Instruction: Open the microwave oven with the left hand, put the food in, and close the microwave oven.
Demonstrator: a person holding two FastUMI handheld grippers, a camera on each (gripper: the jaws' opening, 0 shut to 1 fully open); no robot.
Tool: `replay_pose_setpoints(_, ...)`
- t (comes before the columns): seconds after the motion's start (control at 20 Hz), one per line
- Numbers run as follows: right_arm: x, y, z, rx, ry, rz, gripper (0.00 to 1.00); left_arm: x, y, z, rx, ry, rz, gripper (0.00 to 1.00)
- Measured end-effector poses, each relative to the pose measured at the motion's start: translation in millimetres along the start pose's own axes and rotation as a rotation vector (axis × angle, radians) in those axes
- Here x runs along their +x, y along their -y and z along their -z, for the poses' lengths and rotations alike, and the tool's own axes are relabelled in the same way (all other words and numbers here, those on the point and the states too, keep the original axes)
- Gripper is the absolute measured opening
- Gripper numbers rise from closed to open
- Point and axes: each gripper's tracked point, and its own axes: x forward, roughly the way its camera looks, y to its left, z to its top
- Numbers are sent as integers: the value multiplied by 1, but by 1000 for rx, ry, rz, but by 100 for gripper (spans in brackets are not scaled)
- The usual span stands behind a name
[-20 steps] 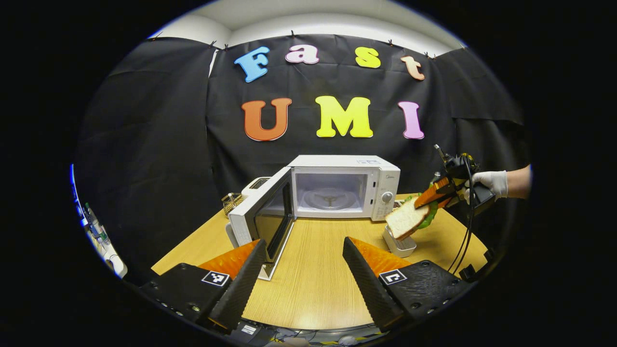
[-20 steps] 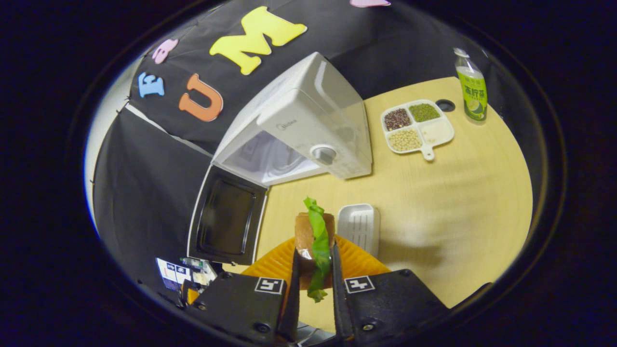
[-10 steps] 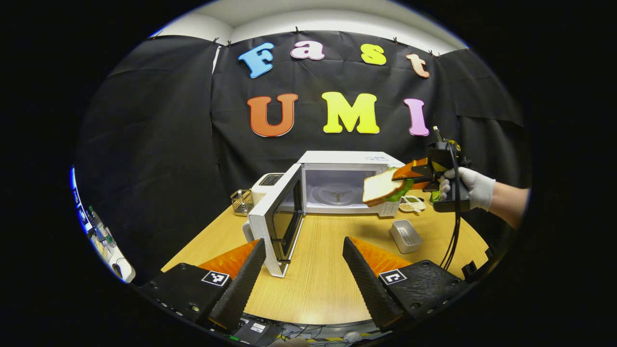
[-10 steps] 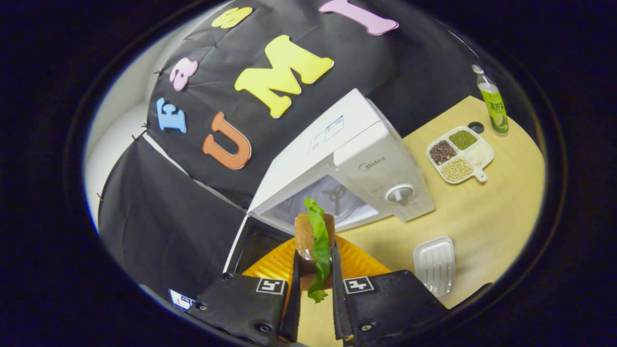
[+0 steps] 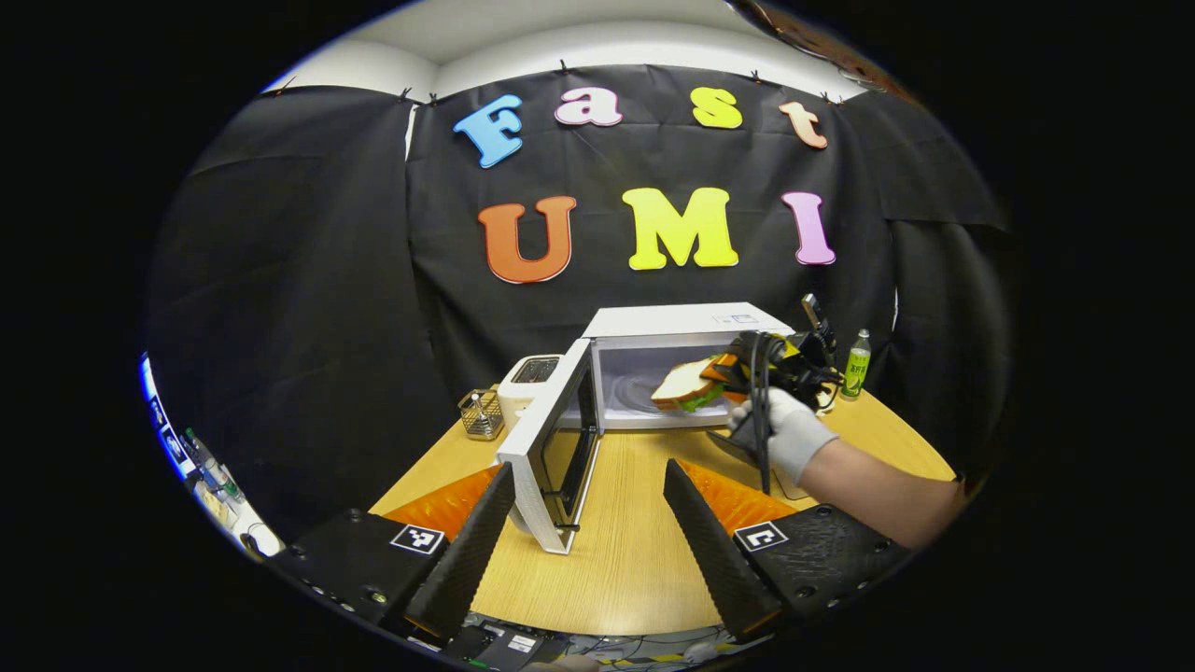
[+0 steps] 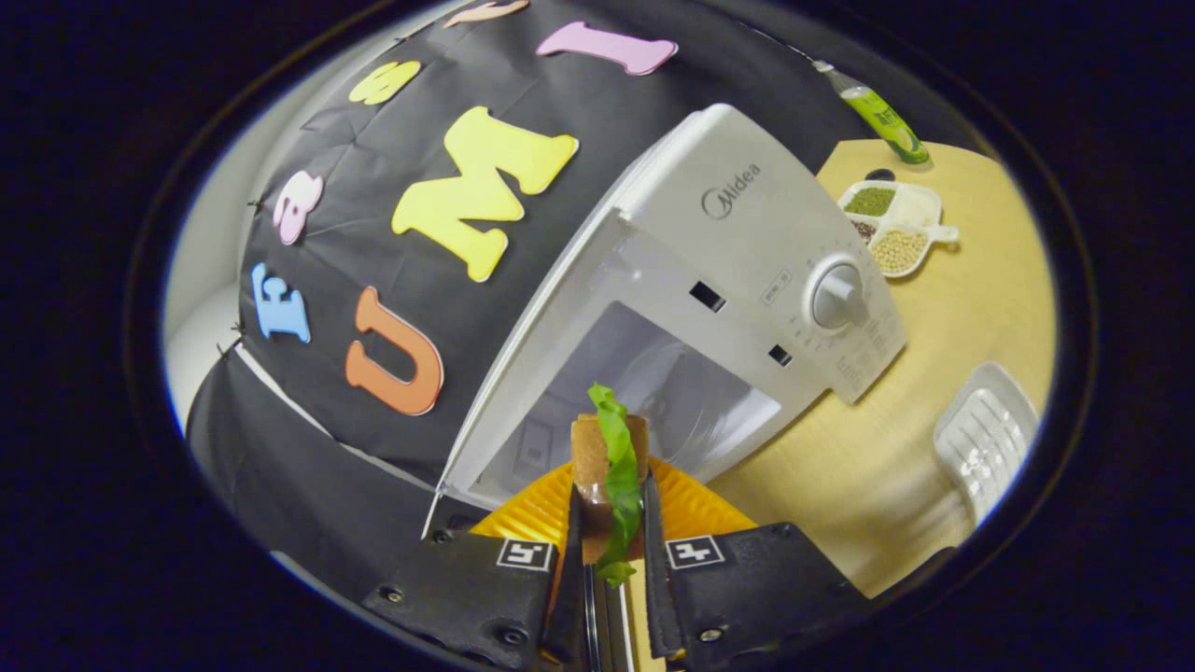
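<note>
At the mouth of the open microwave, the right gripper holds a sandwich, both fingers pressed flat against its bread, lettuce poking out between. The gloved hand carries it just in front of the white cavity. The door stands swung wide to the left. The left gripper hangs back over the wooden table, jaws spread wide and holding nothing.

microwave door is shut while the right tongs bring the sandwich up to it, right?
Not quite: the microwave door is open, swung out to the left, as the left gripper view shows. The rest holds: the right tongs grip the sandwich and bring it up to the microwave.
</note>
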Motion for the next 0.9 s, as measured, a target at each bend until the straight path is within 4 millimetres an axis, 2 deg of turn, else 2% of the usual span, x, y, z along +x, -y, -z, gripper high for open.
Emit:
replay_pose_setpoints(0.15,29,-3,3,13,85,18,31,2,1,-7,19,24,4,97)
replay_pose_setpoints(0.35,66,1,13,38,119,52,31,13,0,5,-5,-5,1,97)
replay_pose_setpoints(0.4,74,3,15,39,127,58,23,14,1,8,-7,-14,4,97)
replay_pose_setpoints(0.45,82,7,18,30,129,68,32,15,2,11,-6,-24,4,97)
replay_pose_setpoints(0.5,89,8,21,33,129,65,23,17,4,12,-2,-31,11,97)
replay_pose_setpoints(0.55,93,7,20,30,130,55,24,17,4,15,7,-35,8,97)
replay_pose_setpoints(0.6,95,7,21,0,136,54,33,18,3,16,10,-44,10,97)
replay_pose_setpoints(0.65,98,8,26,-36,133,60,33,18,5,19,8,-46,11,97)
replay_pose_setpoints(0.7,99,8,30,-71,132,60,26,17,8,20,3,-49,17,97)
replay_pose_setpoints(0.75,99,9,28,-118,144,61,36,17,9,19,4,-48,21,97)
replay_pose_setpoints(0.8,99,11,29,-166,141,77,31,18,10,20,6,-51,20,97)
replay_pose_setpoints(0.85,99,11,26,-207,155,89,31,19,10,20,5,-50,24,97)
replay_pose_setpoints(0.9,97,10,22,-260,171,109,42,21,10,20,2,-50,24,97)
